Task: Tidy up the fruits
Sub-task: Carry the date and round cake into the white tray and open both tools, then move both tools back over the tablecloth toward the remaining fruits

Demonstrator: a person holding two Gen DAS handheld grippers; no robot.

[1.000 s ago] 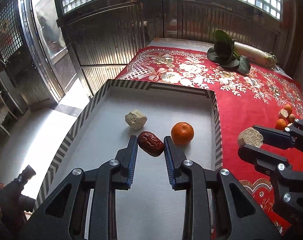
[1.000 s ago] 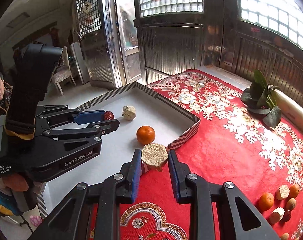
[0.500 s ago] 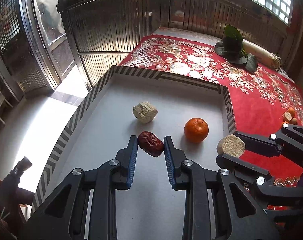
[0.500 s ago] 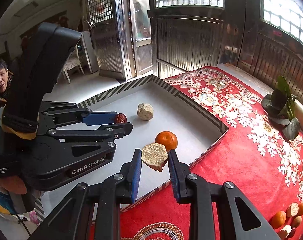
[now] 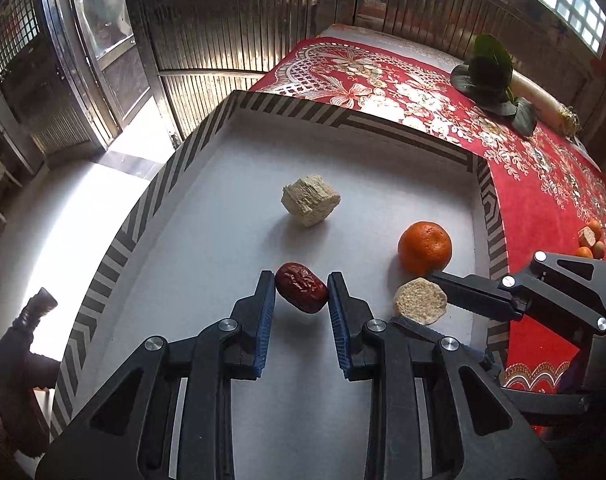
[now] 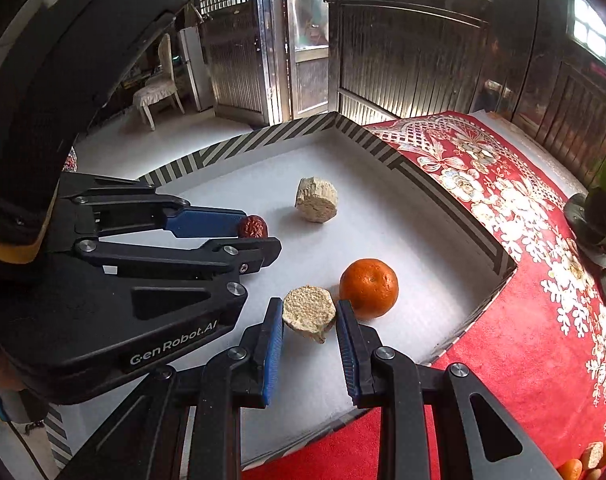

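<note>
The left gripper [image 5: 301, 300] was clenched on a wrinkled red date [image 5: 301, 293], its blue pads pressing the fruit from either side and holding it clear above the white floor of the tray [image 5: 327, 112]. The right gripper [image 6: 309, 322] was likewise clamped, on a pale, crumbly round piece [image 6: 309, 312], also lifted off the tray floor.

Just beyond the right gripper's tips and slightly to their right sat a whole mandarin [image 6: 369, 288] on the tray floor, close beside the held piece; whether the two touched could not be told. Farther ahead of both pairs of jaws, well apart from them, lay a beige, ridged chunk [image 5: 310, 205] near the middle of the tray. In the left wrist view, the right gripper came in from the right, its held piece just right of the date.

The tray had a black-and-white striped rim and rested on a red floral cloth [image 5: 543, 200]. Out past the tray's right wall, well away from the jaws, a small cluster of remaining fruits [image 5: 591, 238] lay on the cloth. At the cloth's far end were dark green leaves [image 5: 489, 68].
</note>
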